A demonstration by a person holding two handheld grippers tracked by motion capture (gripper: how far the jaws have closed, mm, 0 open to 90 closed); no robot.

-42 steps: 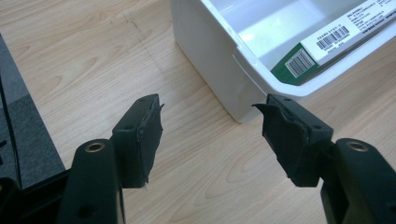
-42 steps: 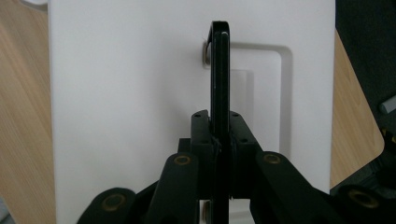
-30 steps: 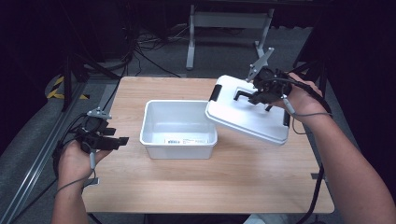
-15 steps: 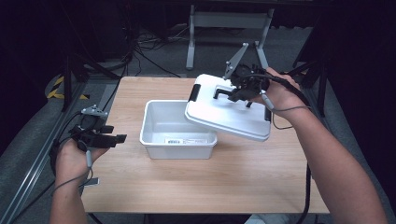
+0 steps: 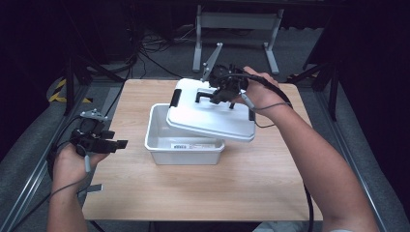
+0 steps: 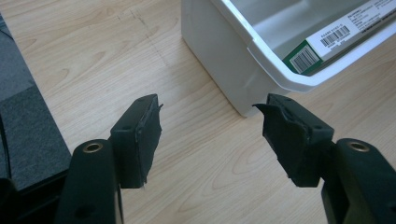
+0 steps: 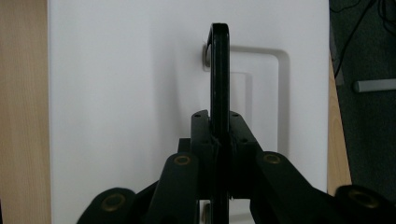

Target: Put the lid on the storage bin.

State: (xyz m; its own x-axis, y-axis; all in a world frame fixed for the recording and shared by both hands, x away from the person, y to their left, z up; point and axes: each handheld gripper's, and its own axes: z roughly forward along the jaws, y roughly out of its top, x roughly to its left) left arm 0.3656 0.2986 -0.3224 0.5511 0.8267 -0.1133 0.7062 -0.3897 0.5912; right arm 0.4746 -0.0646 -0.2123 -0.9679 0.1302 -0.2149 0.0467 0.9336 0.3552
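Lid [image 5: 212, 118] hangs from my right gripper [image 5: 223, 92], whose jaws are clamped on its black handle [image 7: 219, 70]. It is tilted, far edge raised and near edge dipping, and it overlaps the right and far part of the bin [image 5: 162, 145] without being seated; whether its low edge touches the bin's rim I cannot tell. Its long axis runs roughly left to right across the table [image 5: 212, 193], nearly in line with the bin's long axis but skewed a little, with the black latch [image 5: 175, 98] at its left end pointing toward the table's far left. In the right gripper view the handle runs straight away from the jaws, thin edge up, so my grip is along the handle's length.

As I judge it, the lid's centre lies to the right of the bin's centre and somewhat beyond it, so seating it would mean carrying it left and toward me, levelling it, and squaring the ends.

My left gripper [image 5: 104, 142] is held over the table's left edge, jaws apart and empty, pointing at the bin's left end; its own view shows the bin's near corner [image 6: 243, 100] just beyond the fingertips [image 6: 148, 122]. It is the nearer one for steadying the bin.
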